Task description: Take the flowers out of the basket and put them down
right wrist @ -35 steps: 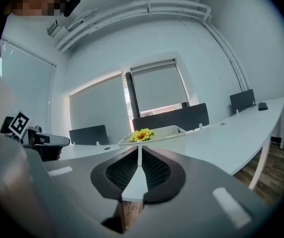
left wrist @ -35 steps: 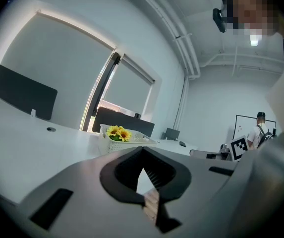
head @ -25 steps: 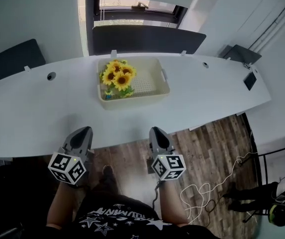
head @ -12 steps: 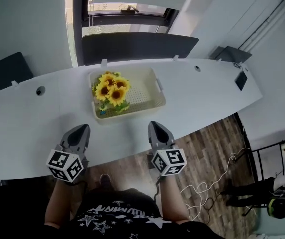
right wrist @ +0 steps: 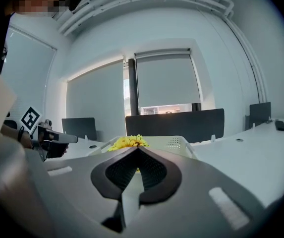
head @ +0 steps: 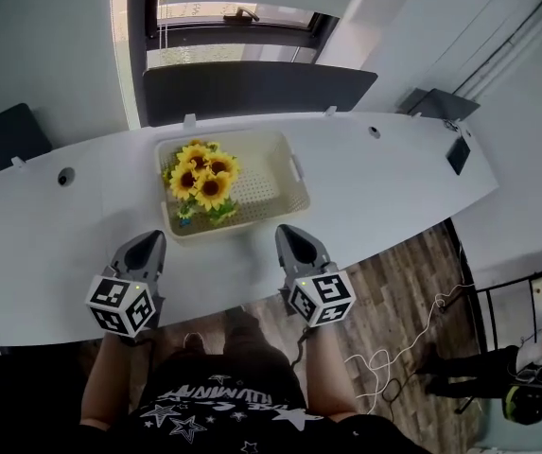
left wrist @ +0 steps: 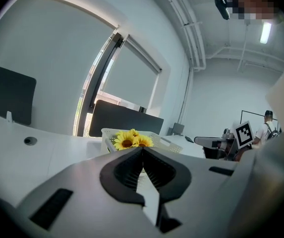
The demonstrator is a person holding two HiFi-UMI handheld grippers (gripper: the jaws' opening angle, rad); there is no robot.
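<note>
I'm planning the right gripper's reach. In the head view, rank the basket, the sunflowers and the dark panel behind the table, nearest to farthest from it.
From the right gripper:
1. Basket, just ahead on the table, slightly left.
2. Sunflowers, in the basket's left half.
3. Dark panel, beyond the table's far edge.

surface: long white table [head: 393,173] | on it: cream basket [head: 263,174] — toward far edge | right end: dark flat device [head: 457,155]
</note>
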